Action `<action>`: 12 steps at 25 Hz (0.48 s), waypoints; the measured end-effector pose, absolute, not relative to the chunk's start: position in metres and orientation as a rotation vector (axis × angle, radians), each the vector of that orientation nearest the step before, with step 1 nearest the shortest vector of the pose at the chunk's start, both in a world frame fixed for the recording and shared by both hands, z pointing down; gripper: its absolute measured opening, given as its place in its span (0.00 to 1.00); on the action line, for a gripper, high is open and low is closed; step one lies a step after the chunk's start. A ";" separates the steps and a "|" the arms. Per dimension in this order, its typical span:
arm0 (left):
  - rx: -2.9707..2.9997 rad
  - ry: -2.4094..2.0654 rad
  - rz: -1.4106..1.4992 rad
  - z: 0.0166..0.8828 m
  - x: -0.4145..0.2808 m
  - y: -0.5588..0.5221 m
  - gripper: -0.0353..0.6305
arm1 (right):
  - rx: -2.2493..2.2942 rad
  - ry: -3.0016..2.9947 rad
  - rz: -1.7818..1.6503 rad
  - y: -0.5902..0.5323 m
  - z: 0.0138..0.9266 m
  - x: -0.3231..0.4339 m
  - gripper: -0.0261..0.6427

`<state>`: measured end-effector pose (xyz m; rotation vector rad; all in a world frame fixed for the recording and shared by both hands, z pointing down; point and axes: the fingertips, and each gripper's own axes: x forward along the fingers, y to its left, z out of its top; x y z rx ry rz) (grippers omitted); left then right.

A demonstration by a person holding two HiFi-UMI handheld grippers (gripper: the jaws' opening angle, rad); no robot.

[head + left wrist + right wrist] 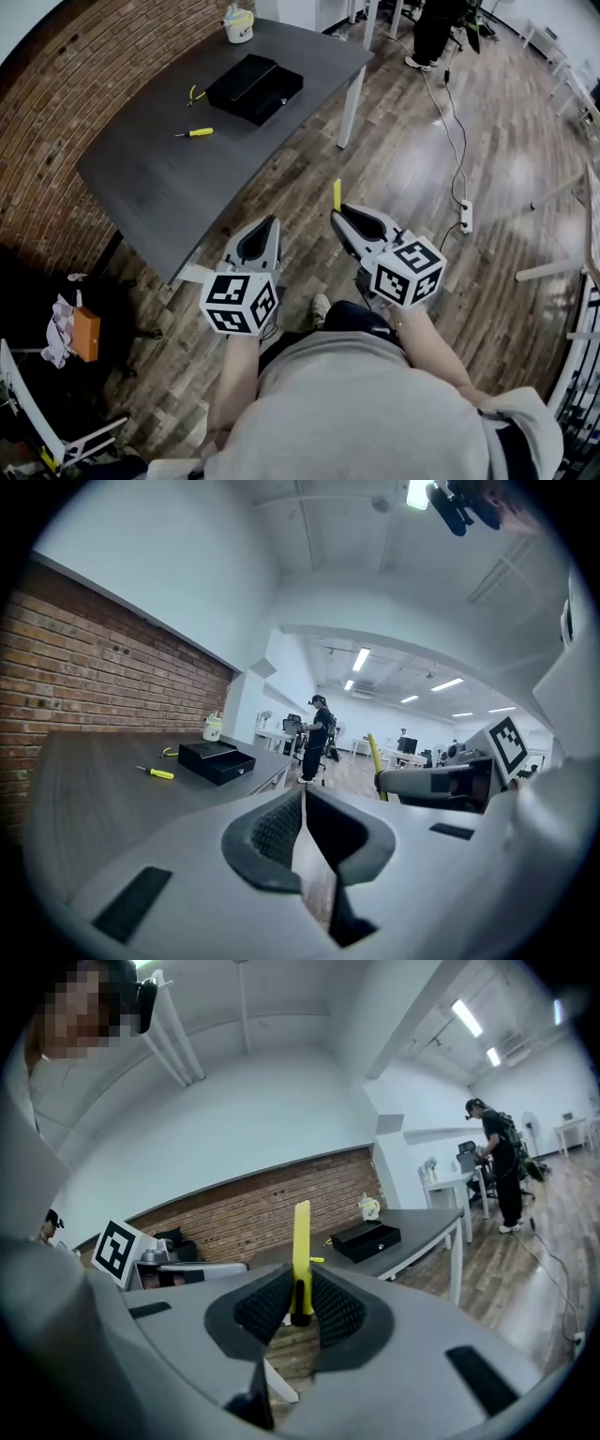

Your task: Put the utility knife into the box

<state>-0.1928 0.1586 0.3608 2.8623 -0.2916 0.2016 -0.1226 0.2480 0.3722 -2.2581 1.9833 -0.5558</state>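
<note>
1. Utility knife (337, 194) stands upright, pinched in the right gripper (340, 218), well short of the table (159, 178).
2. Left gripper (272, 225) is pressed together, empty.
3. Carrying step, I'd say: next, reach the black box (254, 88) on that table, lower in, release.

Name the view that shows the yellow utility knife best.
The right gripper view: the utility knife stands upright, close up, clamped in the right tool. The head view shows only its yellow tip; the left gripper view, a thin strip.

A yellow screwdriver (195, 133) lies on the grey table (159, 187) near what may be pliers (194, 95)
</note>
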 end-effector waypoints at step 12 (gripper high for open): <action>2.866 -0.275 0.232 0.360 -0.102 0.142 0.09 | -2.197 1.989 -0.588 0.230 0.380 -0.057 0.15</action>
